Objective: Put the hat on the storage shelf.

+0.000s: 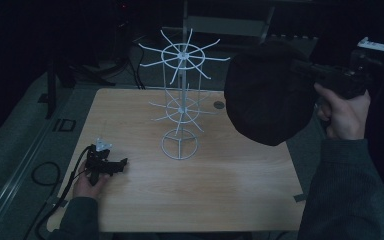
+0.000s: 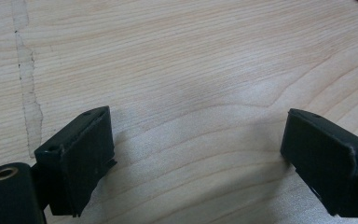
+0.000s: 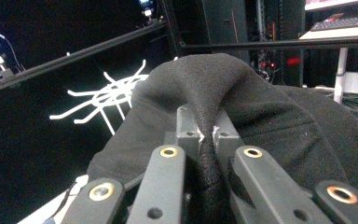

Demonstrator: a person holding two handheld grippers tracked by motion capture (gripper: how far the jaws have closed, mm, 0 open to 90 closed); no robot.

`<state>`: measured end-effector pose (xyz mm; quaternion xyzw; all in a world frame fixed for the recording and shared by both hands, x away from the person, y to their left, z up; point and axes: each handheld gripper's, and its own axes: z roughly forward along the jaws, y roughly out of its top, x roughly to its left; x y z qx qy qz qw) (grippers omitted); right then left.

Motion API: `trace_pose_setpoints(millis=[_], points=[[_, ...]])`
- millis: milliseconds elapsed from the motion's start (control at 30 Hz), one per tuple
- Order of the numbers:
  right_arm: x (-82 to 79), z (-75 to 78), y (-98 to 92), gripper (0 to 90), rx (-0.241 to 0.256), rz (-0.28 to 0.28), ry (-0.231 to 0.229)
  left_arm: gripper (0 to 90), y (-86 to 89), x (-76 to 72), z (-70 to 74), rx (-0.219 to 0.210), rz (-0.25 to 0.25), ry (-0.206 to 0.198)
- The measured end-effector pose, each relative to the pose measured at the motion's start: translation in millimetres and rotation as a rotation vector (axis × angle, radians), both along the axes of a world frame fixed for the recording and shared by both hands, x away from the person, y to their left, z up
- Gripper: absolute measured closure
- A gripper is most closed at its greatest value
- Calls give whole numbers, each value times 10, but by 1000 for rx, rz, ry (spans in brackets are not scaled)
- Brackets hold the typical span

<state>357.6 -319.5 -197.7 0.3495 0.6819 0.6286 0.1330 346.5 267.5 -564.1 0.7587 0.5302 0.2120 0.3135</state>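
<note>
Left gripper (image 1: 122, 163): it is held low at the near left of the bench (image 1: 230, 190), gripped by the left hand (image 1: 87, 184), with a cable (image 1: 67, 185) trailing off the near left edge.
Left fingers (image 2: 77, 161): they are seen spread wide apart in the left gripper view, with only bare wood grain between them; nothing is held. Whether their tips touch the bench surface cannot be told.
Bench surface: pale wood is shown in the left gripper view, with a faint scuffed streak (image 2: 28, 88) running down its left part.
Right gripper (image 1: 305, 65): it is raised above the far right corner of the bench, held in the right hand (image 1: 345, 112), whose dark sleeve (image 1: 347, 195) comes in from the bottom right.
Right fingers (image 3: 189, 133): they are closed on a pinched fold of the black cloth hat (image 3: 270, 121), which is squeezed into a narrow ridge between them in the right gripper view.
Hat position: the black cloth hat (image 1: 270, 92) is hung in the air from the right fingers, spread out on their far side, clear of the bench and just right of the rack's top tier in the high view.
Wire rack (image 1: 180, 100): a white stand is set upright at the middle of the bench, with a round base ring, a lower and an upper tier of radiating prongs; its top prongs (image 3: 105, 98) are seen beyond the hat in the right gripper view.
Small round mark (image 1: 219, 105): it is seen on the bench right of the rack, near the hat's lower edge; what it is cannot be told.
Writing: no legible lettering can be read on any item.
</note>
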Motion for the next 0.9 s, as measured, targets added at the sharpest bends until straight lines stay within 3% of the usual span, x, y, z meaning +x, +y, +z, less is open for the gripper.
trace_pose_setpoints(millis=[533, 733, 900], points=[[52, 176, -15, 856, 77, -6, -46, 102, 1, -1, 1, 1, -1, 1], [167, 227, 76, 856, 88, -4, -42, 102, 0, 0, -2, 1, 0, -2], [289, 198, 151, 856, 129, 16, -24, 102, 0, 0, -1, 1, 0, -1]])
